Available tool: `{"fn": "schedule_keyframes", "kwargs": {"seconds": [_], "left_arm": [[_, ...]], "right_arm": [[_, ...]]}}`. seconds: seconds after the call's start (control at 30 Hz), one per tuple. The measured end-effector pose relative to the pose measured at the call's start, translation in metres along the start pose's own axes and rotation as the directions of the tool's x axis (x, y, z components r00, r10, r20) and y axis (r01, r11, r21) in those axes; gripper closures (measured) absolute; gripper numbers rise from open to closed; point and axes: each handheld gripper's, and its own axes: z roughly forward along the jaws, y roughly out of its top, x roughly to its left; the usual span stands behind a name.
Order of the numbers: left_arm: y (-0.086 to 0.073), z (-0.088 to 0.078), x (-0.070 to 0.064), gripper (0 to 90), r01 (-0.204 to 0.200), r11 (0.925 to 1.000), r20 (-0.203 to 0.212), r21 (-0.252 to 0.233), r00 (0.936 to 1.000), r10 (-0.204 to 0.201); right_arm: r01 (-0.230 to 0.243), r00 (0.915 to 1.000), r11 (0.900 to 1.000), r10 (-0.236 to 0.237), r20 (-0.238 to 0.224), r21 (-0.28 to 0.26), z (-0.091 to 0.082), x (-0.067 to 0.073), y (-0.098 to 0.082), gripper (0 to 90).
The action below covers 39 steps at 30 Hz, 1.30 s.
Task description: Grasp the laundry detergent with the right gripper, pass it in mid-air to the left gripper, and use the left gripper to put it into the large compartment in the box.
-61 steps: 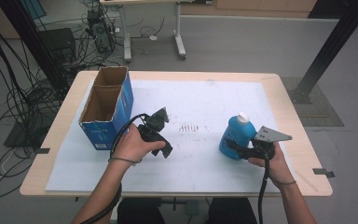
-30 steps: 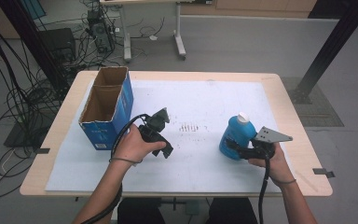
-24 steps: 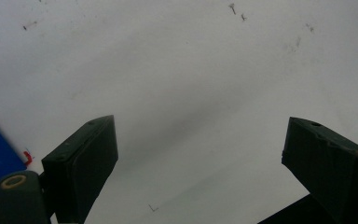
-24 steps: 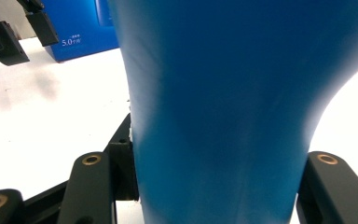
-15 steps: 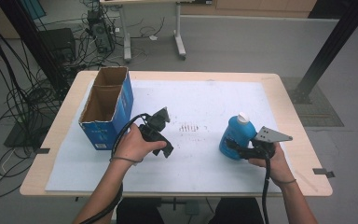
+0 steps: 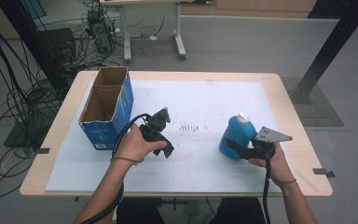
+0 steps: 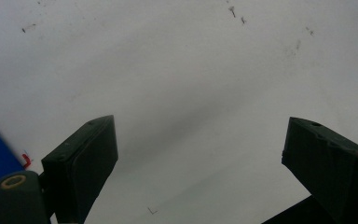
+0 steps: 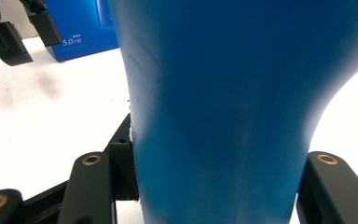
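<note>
High view: right tongs (image 6: 233, 148) clamp a blue bottle (image 6: 235, 135) upright on the white mat (image 6: 205, 100). Left tongs (image 6: 164, 135) gape wide, holding nothing, beside the open box (image 6: 106, 108). Bottle gripped; seemingly 1 move left, carrying it to the box.

We hold both forearms low, coming in from the near edge. Our left gripper (image 6: 164, 140) points forward and down, its jaws spread wide with nothing between them. Our right gripper (image 6: 235, 145) lies level, aimed leftward, its jaws clamped on what it holds, the wrist straight.
</note>
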Motion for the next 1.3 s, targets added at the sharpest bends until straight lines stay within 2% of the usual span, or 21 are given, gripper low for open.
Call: {"fn": "schedule_keyframes", "kwargs": {"seconds": [1.3], "left_arm": [[0.0014, -0.0022, 0.0010, 10.6, 0.003, 1.0000, 0.000, -0.007, 1.0000, -0.003]], "right_arm": [[0.004, 1.0000, 1.000, -0.004, 0.000, -0.016, -0.0001, 0.0000, -0.0018, 43.1]]}}
